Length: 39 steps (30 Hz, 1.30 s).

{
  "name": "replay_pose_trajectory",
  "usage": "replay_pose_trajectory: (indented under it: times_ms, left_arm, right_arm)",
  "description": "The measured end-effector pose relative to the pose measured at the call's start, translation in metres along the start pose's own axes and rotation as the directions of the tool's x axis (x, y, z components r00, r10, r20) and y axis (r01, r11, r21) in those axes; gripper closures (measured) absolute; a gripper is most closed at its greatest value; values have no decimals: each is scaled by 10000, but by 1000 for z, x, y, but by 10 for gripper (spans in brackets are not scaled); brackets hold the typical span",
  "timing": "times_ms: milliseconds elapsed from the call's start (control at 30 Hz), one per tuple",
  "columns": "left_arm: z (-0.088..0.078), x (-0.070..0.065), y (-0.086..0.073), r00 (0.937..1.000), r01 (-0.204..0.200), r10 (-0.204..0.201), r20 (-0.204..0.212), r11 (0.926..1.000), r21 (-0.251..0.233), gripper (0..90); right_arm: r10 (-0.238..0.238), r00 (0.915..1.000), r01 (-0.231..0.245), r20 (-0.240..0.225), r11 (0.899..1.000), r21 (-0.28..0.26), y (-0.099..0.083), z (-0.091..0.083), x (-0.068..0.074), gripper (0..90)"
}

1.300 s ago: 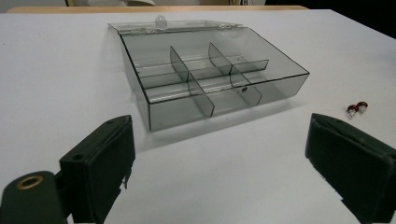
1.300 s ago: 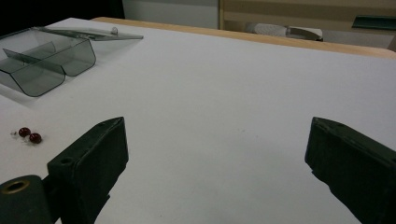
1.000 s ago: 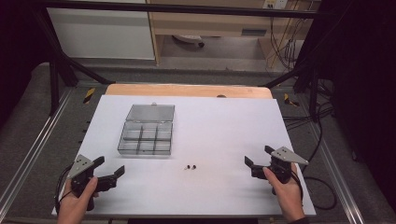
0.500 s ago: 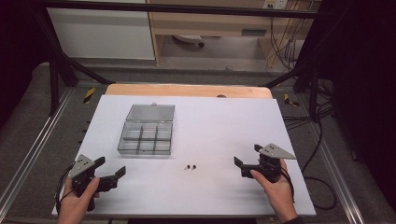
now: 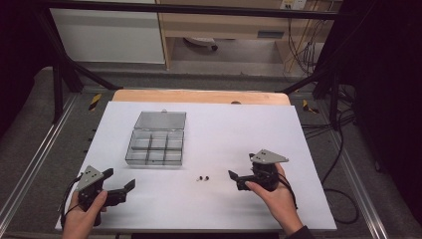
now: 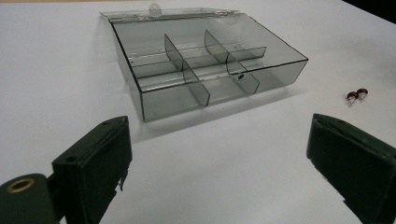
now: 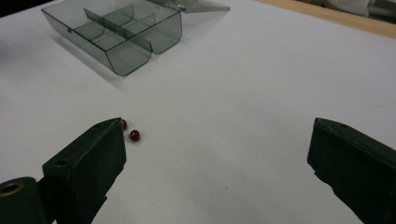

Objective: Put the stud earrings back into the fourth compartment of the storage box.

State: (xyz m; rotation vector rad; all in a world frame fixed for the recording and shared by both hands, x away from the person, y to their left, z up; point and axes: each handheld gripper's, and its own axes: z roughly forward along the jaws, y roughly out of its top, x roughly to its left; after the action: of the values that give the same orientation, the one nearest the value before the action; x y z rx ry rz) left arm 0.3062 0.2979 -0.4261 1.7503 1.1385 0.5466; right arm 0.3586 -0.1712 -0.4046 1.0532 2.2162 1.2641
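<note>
High view: two tiny dark-red round beads (image 5: 202,178) barely discernible on white table sheet (image 5: 224,134), near clear smoky plastic compartment box (image 5: 155,147). Left gripper (image 5: 121,187) and right gripper (image 5: 238,178) hand-held low, jaws apart. Left gripper view: jaw tips cropped. Right gripper view: one bead (image 7: 124,124) half hidden behind jaw.

Left tool (image 5: 119,185) jaws wide apart, right tool (image 5: 238,175) likewise, both hand-held

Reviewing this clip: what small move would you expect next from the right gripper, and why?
Probably a short advance toward the two red beads, closing on one: the right gripper is open beside them, and the compartment box sits open.
</note>
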Motion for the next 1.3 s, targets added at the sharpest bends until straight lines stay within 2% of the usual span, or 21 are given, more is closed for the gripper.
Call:
replay_pose_trajectory:
  times_ms: [100, 300, 600, 833, 1033, 1200, 1300]
  left_arm:
    - [0, -1, 0, 9999, -122, 122, 62, 9999, 52, 69]
    - [1, -2, 1, 9998, -118, 118, 146, 9999, 29, 71]
    - [3, -3, 1, 9990, -301, 297, 327, 9995, 115, 72]
    - [4, -2, 3, 9984, -319, 316, 474, 9995, 75, 75]
    - [4, -2, 4, 9979, -382, 377, 536, 9992, 88, 76]
    - [4, -3, 3, 9974, -460, 452, 560, 9989, 128, 76]
    - [5, -3, 4, 9970, -513, 505, 586, 9986, 135, 77]
  right_arm:
    - [-86, 9997, 94, -211, 9992, 390, 2, 11, 5, 40]
    - [-182, 9969, 268, -760, 9931, 1140, 7, 33, 19, 44]
    - [-370, 9944, 528, -991, 9854, 1620, 12, 52, 30, 58]
    - [-236, 9947, 407, -999, 9841, 1731, 12, 59, 33, 88]
    - [-178, 9939, 359, -1092, 9855, 1658, 14, 63, 34, 186]
    - [-61, 9918, 284, -1275, 9844, 1734, 14, 66, 35, 337]
    - [-237, 9887, 492, -1477, 9840, 1714, 12, 68, 40, 457]
